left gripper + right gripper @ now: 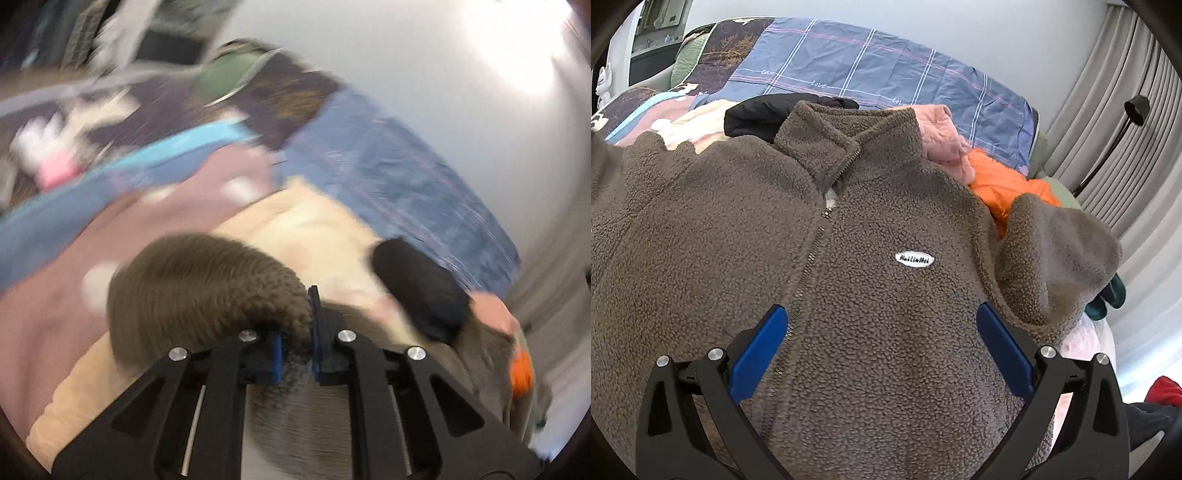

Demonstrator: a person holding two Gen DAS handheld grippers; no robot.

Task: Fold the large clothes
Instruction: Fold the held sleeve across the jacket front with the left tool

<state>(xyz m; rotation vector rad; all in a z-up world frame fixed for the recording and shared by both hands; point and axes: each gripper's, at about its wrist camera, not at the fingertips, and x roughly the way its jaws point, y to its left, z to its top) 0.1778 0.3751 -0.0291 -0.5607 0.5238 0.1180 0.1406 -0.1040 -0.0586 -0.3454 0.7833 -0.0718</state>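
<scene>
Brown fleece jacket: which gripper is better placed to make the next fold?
Left, probably. The left gripper is already shut on a bunch of the brown fleece jacket, so it can carry that part over. The right gripper stands open above the jacket's front, gripping nothing.

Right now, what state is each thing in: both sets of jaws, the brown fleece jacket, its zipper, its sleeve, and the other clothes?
Left gripper: jaws shut on a fold of the brown fleece jacket.
Right gripper: jaws open, over the jacket front, nothing between them.
Brown fleece jacket: spread front up, collar away from the camera.
Zipper: closed most of the way, open at the collar.
Sleeve: bunched at the jacket's side.
Orange garment: crumpled, partly under the jacket.
Pink garment: crumpled.
</scene>
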